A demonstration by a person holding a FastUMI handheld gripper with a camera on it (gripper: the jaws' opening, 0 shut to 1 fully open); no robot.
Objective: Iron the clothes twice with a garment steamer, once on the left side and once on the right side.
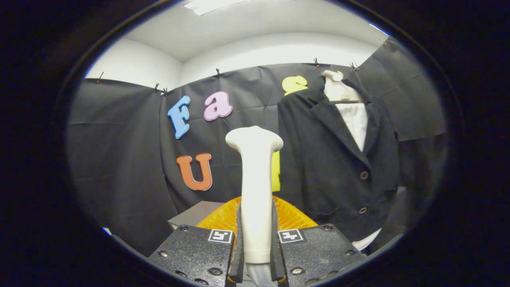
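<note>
The jaws are clenched on the handle of the garment steamer [255, 187], one finger pressing each side of it, so the gripper [255, 255] carries the tool upright with its long axis running straight up from between the fingers and its broad head at the top. The dark jacket [338, 159] hangs on a hanger over a white shirt [356, 121], beyond the fingers and off to the right of the steamer head, apart from it. The coming move, I judge, turns on swinging the head rightward and forward to meet the jacket front. An orange ribbed object [293, 215] sits just behind the fingers, beside a grey box [195, 215].
</note>
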